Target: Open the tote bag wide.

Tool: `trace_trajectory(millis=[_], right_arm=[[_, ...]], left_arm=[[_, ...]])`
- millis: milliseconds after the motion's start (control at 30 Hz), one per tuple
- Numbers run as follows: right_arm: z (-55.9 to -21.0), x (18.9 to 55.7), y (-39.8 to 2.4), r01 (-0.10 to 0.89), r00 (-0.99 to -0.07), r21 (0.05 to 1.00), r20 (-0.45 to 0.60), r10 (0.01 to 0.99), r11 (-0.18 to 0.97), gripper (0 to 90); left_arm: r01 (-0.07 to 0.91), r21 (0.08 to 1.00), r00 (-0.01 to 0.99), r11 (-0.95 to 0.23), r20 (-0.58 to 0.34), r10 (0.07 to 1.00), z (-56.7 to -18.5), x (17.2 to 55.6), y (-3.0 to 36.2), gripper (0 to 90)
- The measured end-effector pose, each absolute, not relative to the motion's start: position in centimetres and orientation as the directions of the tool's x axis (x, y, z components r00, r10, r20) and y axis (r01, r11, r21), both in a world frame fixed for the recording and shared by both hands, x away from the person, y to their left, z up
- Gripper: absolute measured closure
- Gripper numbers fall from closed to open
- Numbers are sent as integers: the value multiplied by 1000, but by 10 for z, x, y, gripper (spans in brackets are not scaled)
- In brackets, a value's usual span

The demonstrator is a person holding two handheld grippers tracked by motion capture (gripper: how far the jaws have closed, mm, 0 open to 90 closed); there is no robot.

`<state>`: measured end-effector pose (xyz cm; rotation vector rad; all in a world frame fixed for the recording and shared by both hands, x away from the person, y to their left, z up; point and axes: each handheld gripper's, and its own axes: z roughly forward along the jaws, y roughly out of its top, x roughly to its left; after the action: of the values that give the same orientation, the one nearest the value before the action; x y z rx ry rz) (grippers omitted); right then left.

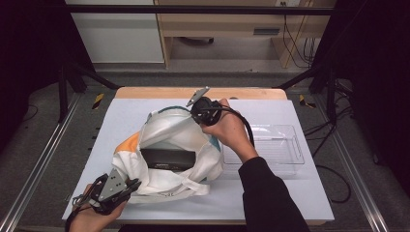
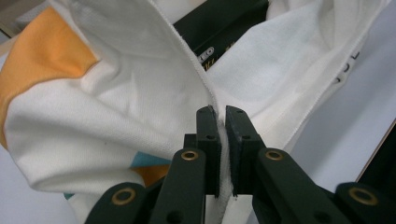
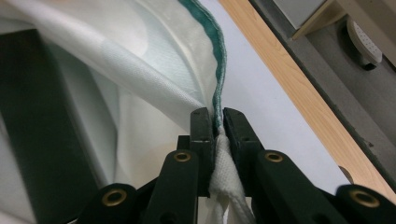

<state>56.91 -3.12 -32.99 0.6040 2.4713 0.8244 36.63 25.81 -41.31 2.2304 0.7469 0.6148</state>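
**Bag held open at both rims**

Left claw (image 1: 129, 186) is clamped on the near hem of the bag (image 1: 169, 133), mid-desk (image 1: 290, 198). Soft, limp woven cloth: grip hems or straps only. Inside lies a rigid black box (image 1: 167, 158). Right claw (image 1: 193, 113) is clamped on the far teal-edged rim.

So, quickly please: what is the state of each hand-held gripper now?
Left hand-held gripper: closed on the near edge of the white bag.
Right hand-held gripper: closed on the bag's far, green-trimmed edge.
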Motion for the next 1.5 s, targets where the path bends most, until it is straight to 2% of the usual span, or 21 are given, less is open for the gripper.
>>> trace_trajectory(millis=[333,567,667,700,767,833,1033,1133,1300,1500], right_arm=[[-354,593,-35,314,-769,599,-294,567,736,831],[-363,595,-38,342,-766,595,-272,583,728,828],[-366,593,-38,350,-775,591,-254,579,727,801],[-365,591,-38,350,-774,600,-247,583,719,761],[-363,589,-39,352,-774,616,-233,589,705,639],[-360,584,-39,351,-778,618,-226,587,704,559],[-339,556,-44,330,-755,665,-240,611,670,415],[-327,538,-51,329,-740,687,-239,629,648,394],[-318,511,-65,364,-713,713,-201,672,599,389],[-323,502,-74,377,-701,722,-186,688,580,379]], left_arm=[[348,704,738,-620,202,644,-425,364,262,851],[353,699,739,-622,200,643,-429,364,262,850],[351,706,735,-615,200,648,-429,365,261,845],[351,709,733,-611,199,651,-429,365,260,840],[346,715,727,-607,205,656,-428,365,260,802],[344,726,720,-596,203,663,-428,365,260,752],[322,774,691,-545,201,694,-418,366,258,540],[303,785,677,-540,221,702,-410,369,255,457],[292,794,671,-533,227,706,-398,378,251,399],[306,790,661,-531,225,715,-395,389,250,344]])
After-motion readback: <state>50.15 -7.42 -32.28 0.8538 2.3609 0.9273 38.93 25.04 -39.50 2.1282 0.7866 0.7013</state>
